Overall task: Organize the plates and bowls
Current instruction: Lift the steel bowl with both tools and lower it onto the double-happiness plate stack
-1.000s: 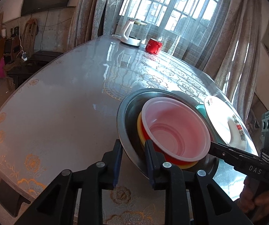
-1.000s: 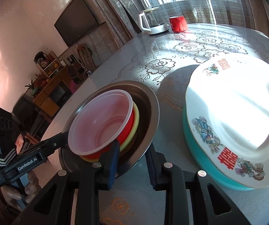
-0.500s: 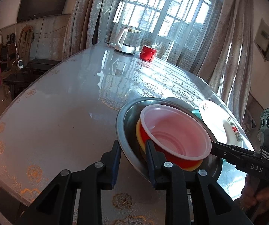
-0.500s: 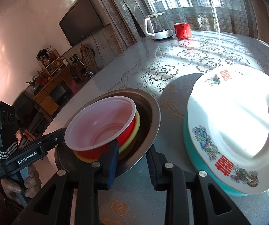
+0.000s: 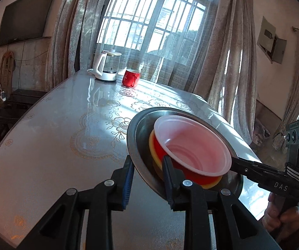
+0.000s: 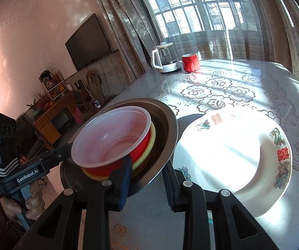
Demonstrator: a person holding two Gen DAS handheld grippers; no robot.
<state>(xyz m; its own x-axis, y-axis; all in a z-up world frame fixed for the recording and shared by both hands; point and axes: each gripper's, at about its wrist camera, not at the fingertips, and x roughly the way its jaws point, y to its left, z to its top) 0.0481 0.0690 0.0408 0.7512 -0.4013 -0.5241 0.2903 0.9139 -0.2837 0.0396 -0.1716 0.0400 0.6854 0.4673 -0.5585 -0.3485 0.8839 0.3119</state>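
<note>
Both sets of fingers are clamped on the rim of the steel basin, left gripper on the near edge in its view, right gripper on the opposite edge, one finger inside the wall and one outside on each. Basin is off the tabletop and tilted, carried between my two hands. Main risk: this is a thin-rim pinch on smooth metal from two sides, so if my hands drift apart or roll unevenly, the rim likely slips out of one grip and the whole load drops. Second risk: the tilt. The nested stack inside is loose and could slide to the low side or tip out. Contents: a translucent pinkish plastic bowl on top, seated in a red bowl, which sits in a yellow one, all empty as far as I can see. Third risk is the white decorated plate lying just beside the basin on the tabletop; there's a teal edge under it. Clipping it with the basin's edge would knock it.
</note>
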